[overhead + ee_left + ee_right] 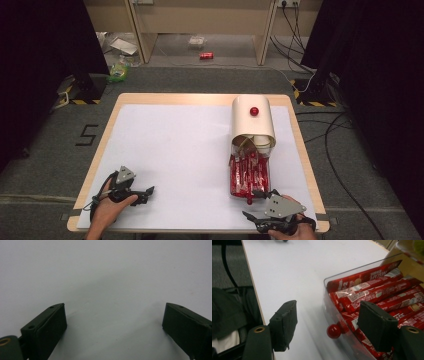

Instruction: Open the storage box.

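Observation:
A cream box point(252, 120) with a red knob point(254, 111) on top lies at the right of the white mat. Out of its near end sticks a clear drawer point(248, 175) point(329, 302) full of red snack sticks point(374, 292). The drawer's front wall carries a small red knob point(333, 331) point(248, 201). My right gripper point(254, 204) point(328, 312) is open, with that knob between its jaws and neither pad touching it. My left gripper point(147, 194) point(113, 322) rests open on the mat at the near left, with nothing between its jaws.
The white mat point(175, 150) covers a wooden table point(100, 145), whose near edge runs just behind both hands. Dark stands, cables point(330, 135) and a red can point(206, 56) are on the floor beyond the table.

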`<state>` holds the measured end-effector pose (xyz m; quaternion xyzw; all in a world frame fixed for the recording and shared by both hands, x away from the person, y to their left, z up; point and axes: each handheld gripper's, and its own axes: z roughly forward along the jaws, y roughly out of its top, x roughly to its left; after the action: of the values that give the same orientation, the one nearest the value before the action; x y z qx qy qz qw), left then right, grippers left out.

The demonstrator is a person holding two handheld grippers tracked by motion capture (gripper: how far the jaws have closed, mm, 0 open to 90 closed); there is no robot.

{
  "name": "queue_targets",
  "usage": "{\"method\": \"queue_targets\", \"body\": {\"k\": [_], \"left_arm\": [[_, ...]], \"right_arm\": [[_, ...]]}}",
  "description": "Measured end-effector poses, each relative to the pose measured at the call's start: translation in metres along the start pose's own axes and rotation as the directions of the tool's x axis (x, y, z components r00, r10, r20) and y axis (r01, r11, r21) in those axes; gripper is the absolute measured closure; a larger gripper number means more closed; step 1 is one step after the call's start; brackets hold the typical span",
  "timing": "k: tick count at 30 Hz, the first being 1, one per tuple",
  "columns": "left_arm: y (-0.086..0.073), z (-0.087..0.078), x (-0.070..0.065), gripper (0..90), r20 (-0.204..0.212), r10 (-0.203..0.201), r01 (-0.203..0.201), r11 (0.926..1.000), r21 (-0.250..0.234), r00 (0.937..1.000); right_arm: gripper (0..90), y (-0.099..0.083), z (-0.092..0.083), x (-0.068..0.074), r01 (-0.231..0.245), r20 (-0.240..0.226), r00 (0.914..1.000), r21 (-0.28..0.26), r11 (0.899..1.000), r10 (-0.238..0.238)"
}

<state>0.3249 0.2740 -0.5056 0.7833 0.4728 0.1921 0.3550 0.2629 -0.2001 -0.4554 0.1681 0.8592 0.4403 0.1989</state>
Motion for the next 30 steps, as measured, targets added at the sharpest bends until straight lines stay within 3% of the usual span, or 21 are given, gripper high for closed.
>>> {"method": "queue_targets", "body": {"k": [6,10,12,13,14,17,22,27,30], "left_arm": [[0.000,0.000,0.000,4.7,0.000,0.000,0.000,1.0000,0.000,1.0000],[0.000,0.000,0.000,4.7,0.000,0.000,0.000,1.0000,0.000,1.0000],[0.000,0.000,0.000,4.7,0.000,0.000,0.000,1.0000,0.000,1.0000],[0.000,0.000,0.000,4.7,0.000,0.000,0.000,1.0000,0.000,1.0000],[0.000,0.000,0.000,4.7,0.000,0.000,0.000,1.0000,0.000,1.0000],[0.000,0.000,0.000,4.7,0.000,0.000,0.000,1.0000,0.000,1.0000],[0.000,0.000,0.000,4.7,0.000,0.000,0.000,1.0000,0.000,1.0000],[0.000,0.000,0.000,4.7,0.000,0.000,0.000,1.0000,0.000,1.0000],[0.000,0.000,0.000,4.7,0.000,0.000,0.000,1.0000,0.000,1.0000]], "right_arm": [[30.2,0.001,-0.002,-0.003,-0.046,0.012,0.9989,-0.047,0.998,0.046],[25.1,0.001,-0.003,-0.007,-0.103,0.056,0.9926,-0.083,0.991,0.108],[23.5,0.001,-0.005,-0.009,-0.137,0.072,0.9868,-0.112,0.984,0.145],[20.6,0.001,-0.006,-0.011,-0.182,0.088,0.9769,-0.137,0.974,0.195],[20.4,0.000,-0.007,-0.012,-0.200,0.094,0.9722,-0.147,0.969,0.214],[18.6,-0.003,-0.007,-0.015,-0.224,0.109,0.9637,-0.169,0.960,0.244],[21.1,-0.003,-0.006,-0.015,-0.238,0.155,0.9523,-0.161,0.958,0.263],[27.4,-0.001,-0.005,-0.012,-0.272,0.216,0.9290,-0.153,0.950,0.301],[30.6,0.000,-0.003,-0.011,-0.268,0.228,0.9283,-0.139,0.953,0.294]]}}
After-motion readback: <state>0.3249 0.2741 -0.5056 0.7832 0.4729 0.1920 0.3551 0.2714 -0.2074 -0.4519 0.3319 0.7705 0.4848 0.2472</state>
